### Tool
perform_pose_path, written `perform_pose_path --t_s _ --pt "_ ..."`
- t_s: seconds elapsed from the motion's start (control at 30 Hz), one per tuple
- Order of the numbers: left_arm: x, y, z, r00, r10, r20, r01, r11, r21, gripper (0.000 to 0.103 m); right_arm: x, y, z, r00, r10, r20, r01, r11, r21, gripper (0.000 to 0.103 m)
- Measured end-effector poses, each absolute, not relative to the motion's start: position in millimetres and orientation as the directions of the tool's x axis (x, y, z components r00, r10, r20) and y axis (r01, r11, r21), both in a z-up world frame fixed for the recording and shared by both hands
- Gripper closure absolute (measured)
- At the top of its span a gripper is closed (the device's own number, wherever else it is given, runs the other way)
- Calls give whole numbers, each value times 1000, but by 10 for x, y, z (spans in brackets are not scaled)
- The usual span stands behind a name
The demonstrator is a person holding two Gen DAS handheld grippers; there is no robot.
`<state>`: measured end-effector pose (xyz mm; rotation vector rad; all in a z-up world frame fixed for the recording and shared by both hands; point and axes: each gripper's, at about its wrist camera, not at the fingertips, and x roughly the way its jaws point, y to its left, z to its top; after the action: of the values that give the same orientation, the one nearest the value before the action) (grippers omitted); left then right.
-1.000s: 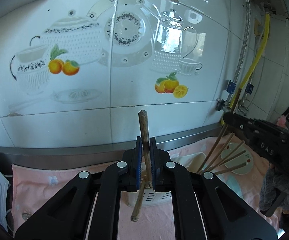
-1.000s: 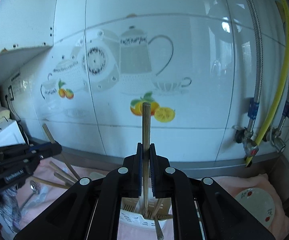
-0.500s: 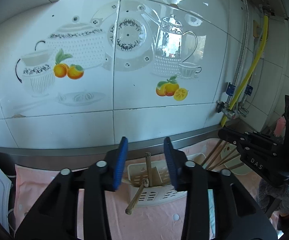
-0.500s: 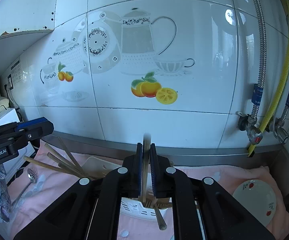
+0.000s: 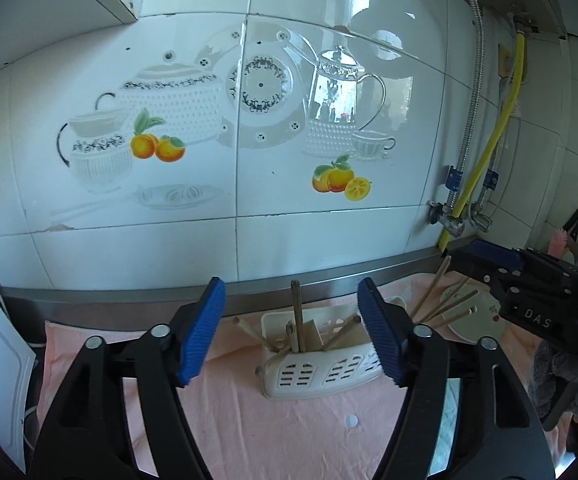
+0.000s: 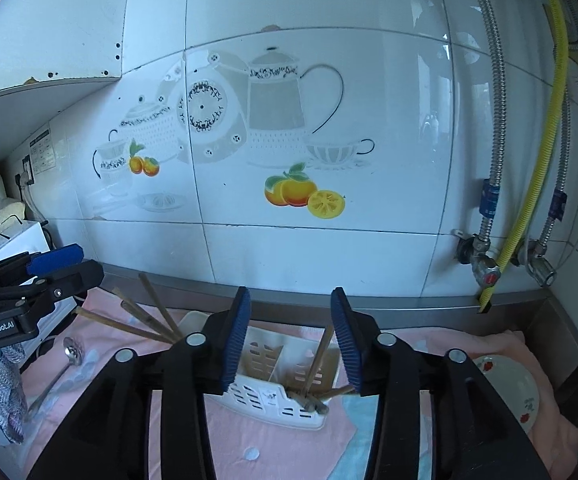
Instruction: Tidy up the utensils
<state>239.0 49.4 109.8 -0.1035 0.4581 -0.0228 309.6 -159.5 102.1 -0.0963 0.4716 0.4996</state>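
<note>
Both claws — left gripper (image 5: 291, 334) and right gripper (image 6: 289, 338) — have just been opening, nothing between them; the chopsticks (image 5: 297, 316) look light, stiff, slippery — best pinched mid-shaft.

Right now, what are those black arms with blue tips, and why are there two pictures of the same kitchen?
Those are two claws that a person holds, one in each hand. Each claw has a little camera on it looking forward, so you get two pictures of the same spot from two sides. In the left picture you see the left claw, and in the right picture the right claw. Each one also peeks into the other's picture at the edge. Both claws have just been opening, and neither one holds anything now. Below them is a pink cloth with a white holder on it. Wooden chopsticks stand and lean inside the holder. A spoon lies on the cloth, and a small plate sits off to the right.
</note>
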Motion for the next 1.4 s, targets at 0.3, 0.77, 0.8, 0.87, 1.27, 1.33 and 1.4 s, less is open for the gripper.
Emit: perform_pose_path --t_s 0.3,0.77,0.8,0.87,1.27,1.33,1.4 --pt "2095 552 1013 896 -30 -444 -26 992 -121 19 2807 -1734 1030 780 432 -453 -470 882 31 43" --pt "1649 518 904 905 16 -426 -70 991 -112 7 2387 -1924 788 789 381 -481 -439 899 -7 29" --pt "1617 513 901 906 20 -423 -73 991 -110 6 2348 -1939 767 790 378 -483 -437 899 -10 28" --pt "1540 503 885 909 22 -417 -76 991 -114 6 2269 -1951 724 792 371 -484 -433 901 -18 25" --pt "1210 436 810 909 53 -414 -91 993 -73 5 1848 -2004 574 800 356 -483 -411 911 -11 16" --pt "1150 418 803 911 67 -408 -96 994 -52 5 1794 -2023 564 800 349 -488 -402 915 -6 15" --pt "1087 402 779 912 88 -401 -110 994 -30 5 1741 -2027 557 806 331 -491 -388 922 -15 15"
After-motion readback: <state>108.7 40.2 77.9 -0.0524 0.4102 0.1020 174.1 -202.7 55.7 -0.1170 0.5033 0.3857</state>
